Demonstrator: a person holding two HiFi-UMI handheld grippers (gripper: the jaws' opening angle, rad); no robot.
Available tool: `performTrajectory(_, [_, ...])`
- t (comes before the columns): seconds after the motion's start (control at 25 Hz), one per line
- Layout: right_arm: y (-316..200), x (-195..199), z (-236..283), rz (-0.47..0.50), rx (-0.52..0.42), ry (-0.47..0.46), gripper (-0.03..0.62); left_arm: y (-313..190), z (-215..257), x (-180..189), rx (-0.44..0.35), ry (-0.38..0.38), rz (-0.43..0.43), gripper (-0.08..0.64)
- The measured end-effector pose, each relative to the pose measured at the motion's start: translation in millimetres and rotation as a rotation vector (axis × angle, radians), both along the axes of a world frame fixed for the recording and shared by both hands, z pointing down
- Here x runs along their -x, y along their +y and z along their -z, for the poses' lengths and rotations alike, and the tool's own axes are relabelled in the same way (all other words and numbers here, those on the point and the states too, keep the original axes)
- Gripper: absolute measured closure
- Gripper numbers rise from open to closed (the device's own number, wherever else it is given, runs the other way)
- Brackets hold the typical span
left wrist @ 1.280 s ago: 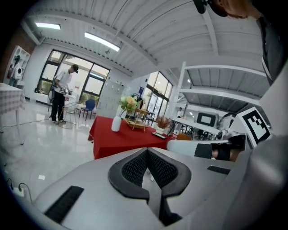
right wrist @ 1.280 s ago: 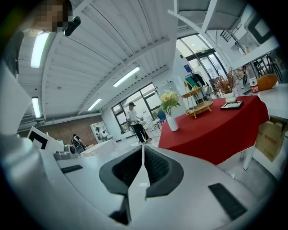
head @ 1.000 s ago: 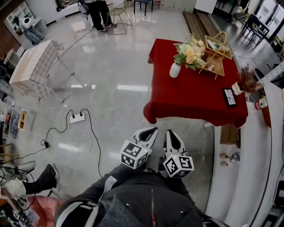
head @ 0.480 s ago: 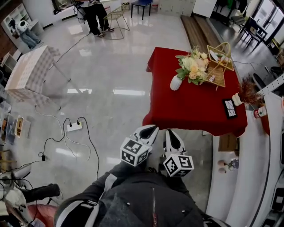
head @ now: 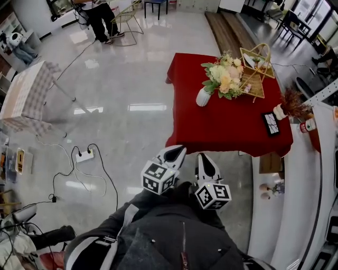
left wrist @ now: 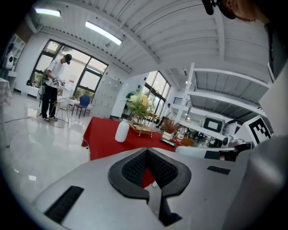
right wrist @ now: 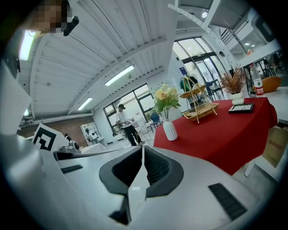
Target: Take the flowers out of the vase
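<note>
A white ribbed vase [head: 203, 96] stands on the red-clothed table [head: 227, 124], near its left edge, holding a bunch of cream, peach and green flowers [head: 224, 78]. Both grippers are held side by side close to my body, well short of the table. My left gripper [head: 177, 152] and right gripper [head: 204, 158] are shut and hold nothing. The left gripper view shows the vase [left wrist: 122, 130] and flowers [left wrist: 138, 104] far beyond the closed jaw tips [left wrist: 147, 149]. Past the right gripper [right wrist: 142, 147], the vase [right wrist: 170, 130] and flowers [right wrist: 165, 98] stand ahead to the right.
A gold wire basket stand [head: 256, 66], a black frame [head: 271, 124] and a small vase of dried twigs [head: 290, 103] share the table. A white counter [head: 301, 184] runs along the right. A power strip with cables [head: 84, 155] lies on the floor at left. A person [head: 97, 16] stands far back.
The view has advanced toward the red table, which now sits nearer and more to the left. Both grippers keep their place before me, still shut.
</note>
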State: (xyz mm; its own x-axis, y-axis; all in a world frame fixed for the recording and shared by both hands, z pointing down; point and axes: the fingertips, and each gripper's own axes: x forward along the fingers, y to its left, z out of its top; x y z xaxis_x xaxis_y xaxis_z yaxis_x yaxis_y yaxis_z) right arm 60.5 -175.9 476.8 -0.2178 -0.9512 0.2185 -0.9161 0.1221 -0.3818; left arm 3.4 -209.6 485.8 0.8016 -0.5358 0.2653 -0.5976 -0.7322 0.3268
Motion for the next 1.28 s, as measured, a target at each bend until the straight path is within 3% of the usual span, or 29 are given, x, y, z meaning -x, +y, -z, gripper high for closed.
performTrajectory(0.24, [6.5, -4.1, -6.0, -0.014, 0.016, -0.026, 0.574, 8.3, -5.2, -10.0, 0.003, -0.017, -0.043, 0.552])
performTrajectory(0.48, [-3.3, -2.0, -5.7, -0.001, 0.01, -0.023, 0.574, 2.9, -7.3, -5.5, -0.003, -0.034, -0.027, 0.552])
performTrajectory(1.28, [-111.8, -62.0, -4.3, 0.009, -0.023, 0.049, 0.574, -89.8, -2.1, -50.1, -0.039, -0.041, 0.018, 0.552])
